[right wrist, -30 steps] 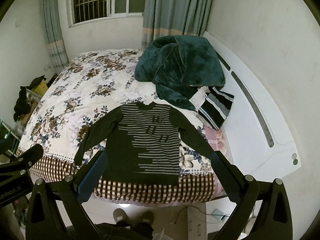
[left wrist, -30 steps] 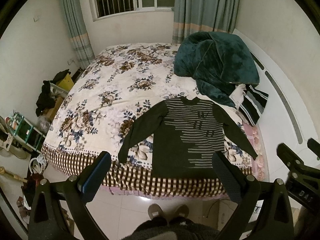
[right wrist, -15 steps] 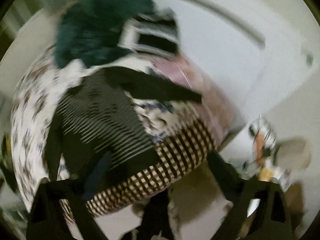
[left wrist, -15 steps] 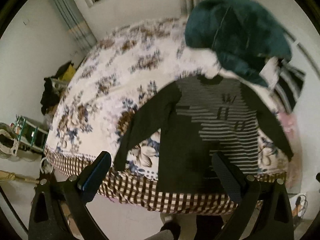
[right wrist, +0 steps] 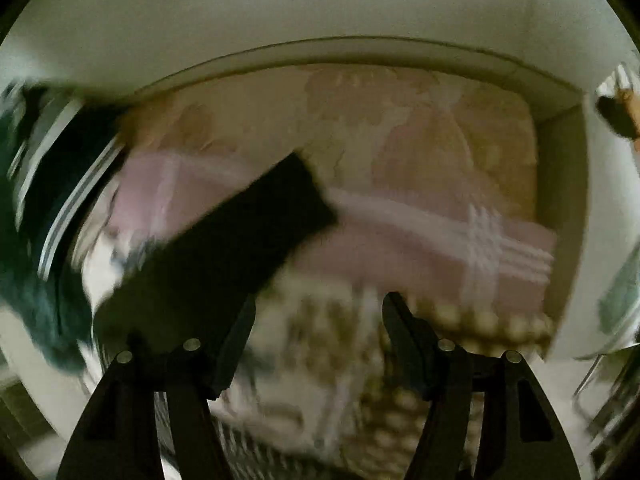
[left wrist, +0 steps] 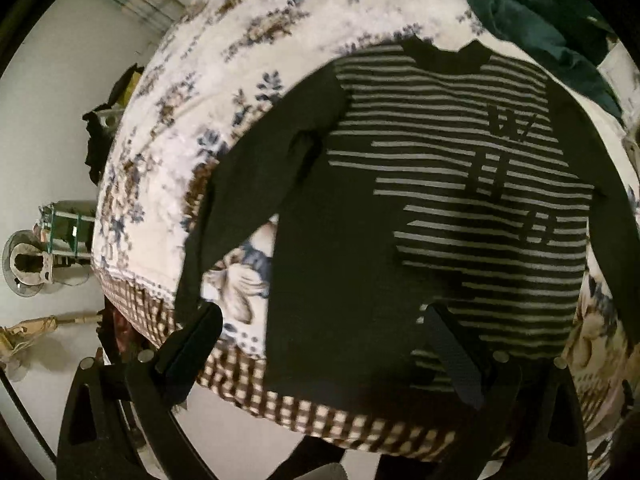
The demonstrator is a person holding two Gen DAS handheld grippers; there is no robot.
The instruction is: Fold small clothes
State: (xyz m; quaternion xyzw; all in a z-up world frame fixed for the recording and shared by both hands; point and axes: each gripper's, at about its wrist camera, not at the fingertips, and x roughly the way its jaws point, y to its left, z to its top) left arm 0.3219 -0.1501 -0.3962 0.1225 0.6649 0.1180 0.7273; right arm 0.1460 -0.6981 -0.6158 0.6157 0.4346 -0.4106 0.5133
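A dark green sweater [left wrist: 360, 208] with grey stripes lies flat, front up, on the floral bedspread [left wrist: 224, 80], sleeves spread. My left gripper [left wrist: 320, 344] hovers open above its hem, one finger over the left cuff side, the other over the striped lower body, nothing between them. In the blurred right wrist view, the end of the sweater's right sleeve [right wrist: 240, 248] lies on the bed corner. My right gripper [right wrist: 316, 344] hangs just below and right of that cuff; its jaws are closing with only bedding seen between them.
A teal blanket [left wrist: 540, 8] is heaped at the head of the bed. A pink checked cloth [right wrist: 440, 240] lies by the white headboard [right wrist: 360, 56]. The checked valance [left wrist: 320, 412] marks the bed's near edge. A fan and clutter [left wrist: 32, 256] stand on the floor at left.
Both grippers dropped from a high view of the whole bed to close over the sweater. The right one rolled and swung to the right sleeve end, its jaws narrower than before.
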